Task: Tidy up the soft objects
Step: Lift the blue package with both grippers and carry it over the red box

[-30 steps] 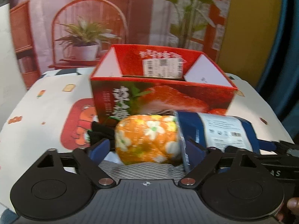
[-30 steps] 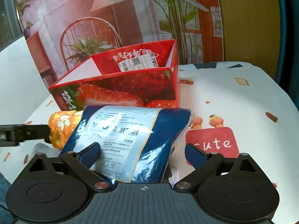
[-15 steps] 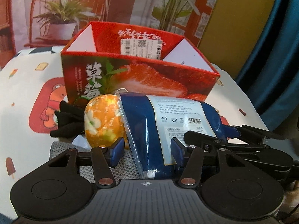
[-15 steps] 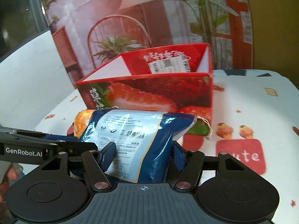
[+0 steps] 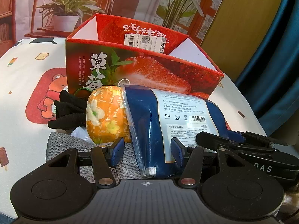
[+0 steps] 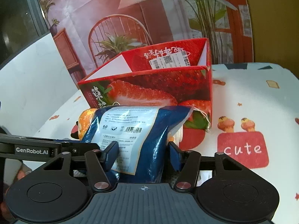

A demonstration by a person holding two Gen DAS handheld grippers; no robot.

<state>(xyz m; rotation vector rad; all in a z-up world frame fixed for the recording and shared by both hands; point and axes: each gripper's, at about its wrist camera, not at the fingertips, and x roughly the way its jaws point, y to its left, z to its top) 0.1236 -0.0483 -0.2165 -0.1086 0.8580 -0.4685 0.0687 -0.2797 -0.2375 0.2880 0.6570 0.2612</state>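
Observation:
A blue soft pack (image 5: 145, 123) with a white label lies before the red strawberry box (image 5: 149, 74), on top of a grey knit cloth (image 5: 61, 143). An orange flowered pouch (image 5: 104, 115) leans against its left side. My left gripper (image 5: 147, 141) straddles the pack's near end. Its right pad touches the pack, and a strip of grey cloth shows beside its left pad. My right gripper (image 6: 142, 145) is closing on the same pack (image 6: 153, 136), both pads pressing its sides. The pouch (image 6: 84, 123) peeks out left of it.
The open box (image 6: 149, 85) stands just behind the pile, on a white cartoon-print tablecloth (image 6: 252, 97). Black fabric (image 5: 69, 108) lies left of the pouch. The right gripper's black body (image 5: 243, 149) crosses the left view's right side. A printed backdrop closes the far side.
Both pairs of jaws have narrowed. The left jaws framed the orange pouch before; now the blue pack's end lies between them. The right pads have come in against the pack.

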